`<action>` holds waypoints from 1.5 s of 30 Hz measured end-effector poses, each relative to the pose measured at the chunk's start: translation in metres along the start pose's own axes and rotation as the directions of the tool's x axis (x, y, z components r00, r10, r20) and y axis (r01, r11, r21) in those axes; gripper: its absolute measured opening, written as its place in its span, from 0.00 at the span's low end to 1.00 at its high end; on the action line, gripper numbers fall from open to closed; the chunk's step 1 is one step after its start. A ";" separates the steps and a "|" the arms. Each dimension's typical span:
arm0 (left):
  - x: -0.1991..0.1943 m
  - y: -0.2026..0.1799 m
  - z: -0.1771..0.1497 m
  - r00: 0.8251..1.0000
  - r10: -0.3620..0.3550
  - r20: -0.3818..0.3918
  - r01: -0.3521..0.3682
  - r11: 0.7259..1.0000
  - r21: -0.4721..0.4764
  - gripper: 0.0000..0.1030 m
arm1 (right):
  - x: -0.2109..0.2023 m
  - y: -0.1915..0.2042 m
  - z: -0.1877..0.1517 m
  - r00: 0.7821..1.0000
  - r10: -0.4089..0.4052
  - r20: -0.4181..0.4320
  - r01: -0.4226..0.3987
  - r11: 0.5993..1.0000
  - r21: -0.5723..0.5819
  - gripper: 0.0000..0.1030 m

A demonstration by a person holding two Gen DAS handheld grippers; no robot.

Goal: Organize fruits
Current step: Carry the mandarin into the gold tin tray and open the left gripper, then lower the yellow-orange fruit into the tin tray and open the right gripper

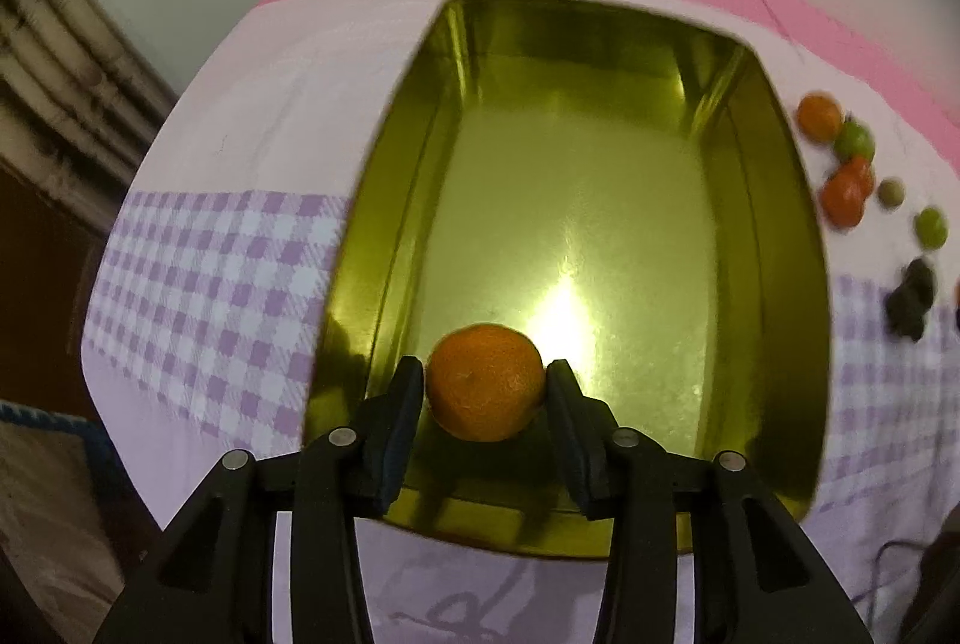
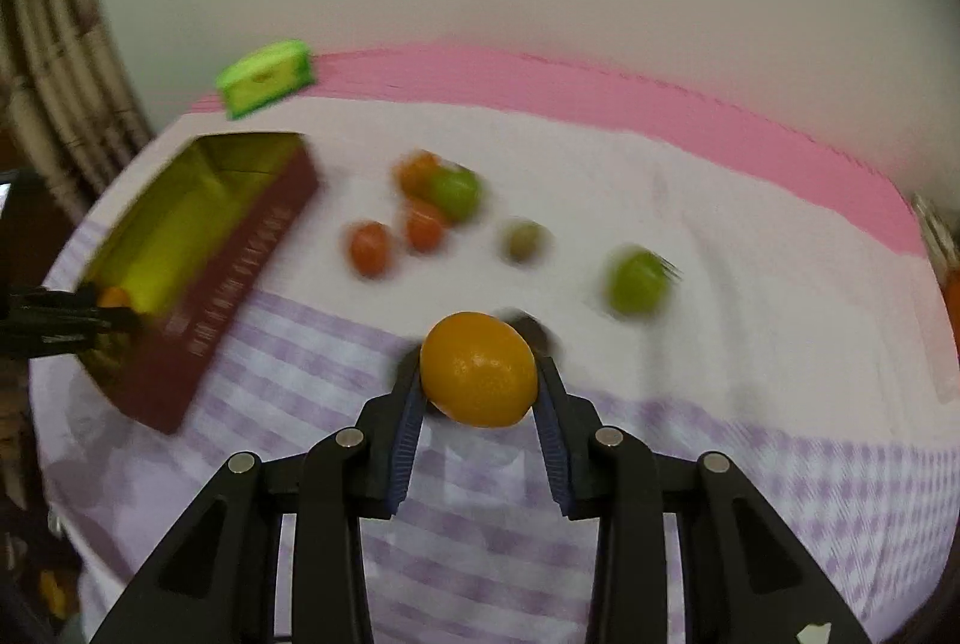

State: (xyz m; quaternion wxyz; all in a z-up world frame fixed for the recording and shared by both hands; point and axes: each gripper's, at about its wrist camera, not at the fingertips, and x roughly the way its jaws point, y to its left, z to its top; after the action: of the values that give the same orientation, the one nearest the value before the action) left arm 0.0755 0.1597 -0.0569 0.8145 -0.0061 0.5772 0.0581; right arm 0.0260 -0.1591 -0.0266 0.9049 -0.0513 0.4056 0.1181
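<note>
The left gripper (image 1: pixel 485 374) has its jaws loosened around an orange (image 1: pixel 485 381) resting near the tin's (image 1: pixel 384 248) near edge; it should lift straight out. The right gripper (image 2: pixel 479 374) clenches a yellow fruit (image 2: pixel 478 369) above the surface, best carried over the rim before release.

Gold-lined tin (image 1: pixel 774 200), dark red outside, lid off, lies flat on the cloth. One orange mandarin (image 1: pixel 485 381) sits on its floor near the 6 o'clock wall. A yellow-orange citrus (image 2: pixel 478 369) is held clear above the cloth. Loose cluster at 3 o'clock of the tin: three small orange fruits (image 2: pixel 367 248), two green ones (image 2: pixel 637 282), one dull olive fruit (image 2: pixel 524 240); outlines blurred.
</note>
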 end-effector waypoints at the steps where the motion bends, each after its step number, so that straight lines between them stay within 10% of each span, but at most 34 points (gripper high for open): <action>1: -0.008 0.005 0.000 0.999 -0.020 0.026 0.021 1.000 -0.017 0.51 | 0.000 0.009 0.006 1.000 0.026 0.007 -0.026 1.000 -0.016 0.32; 6: -0.041 0.026 -0.002 0.989 -0.076 0.131 0.087 0.993 -0.079 0.61 | 0.012 0.069 0.036 0.989 0.146 0.003 -0.144 0.983 -0.112 0.32; 16: -0.055 0.080 -0.021 0.987 0.046 0.152 -0.010 0.973 -0.232 0.62 | 0.055 0.171 0.061 0.973 0.220 -0.074 -0.232 0.934 -0.272 0.32; 45: -0.043 0.090 -0.023 0.995 0.001 0.095 0.027 0.958 -0.286 0.62 | 0.078 0.192 0.052 0.976 0.184 -0.117 -0.213 0.918 -0.334 0.44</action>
State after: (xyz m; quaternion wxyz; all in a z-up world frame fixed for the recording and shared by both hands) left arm 0.0303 0.2439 -0.0189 0.8316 -0.1252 0.5236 0.1361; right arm 0.0645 0.0501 -0.0496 0.8475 -0.1725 0.4191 0.2762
